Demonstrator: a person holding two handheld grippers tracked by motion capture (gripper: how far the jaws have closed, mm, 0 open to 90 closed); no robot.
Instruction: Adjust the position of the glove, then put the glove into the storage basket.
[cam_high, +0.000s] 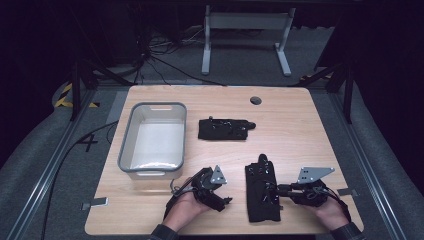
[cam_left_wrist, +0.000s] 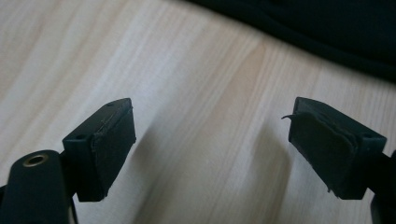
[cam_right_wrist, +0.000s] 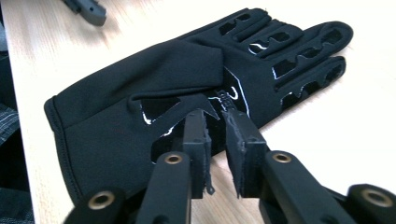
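Readable marks: one | digit "4" in black on the grey floor (cam_high: 88, 142), left of the table (cam_high: 295, 150) | nothing else legible

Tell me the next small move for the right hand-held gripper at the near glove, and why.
Probably close the right hand-held gripper onto the near glove's fabric: its jaws stand slightly apart at the glove's edge with nothing pinched yet, the grey bin waits at the left, and the left hand-held gripper hangs open over bare table.
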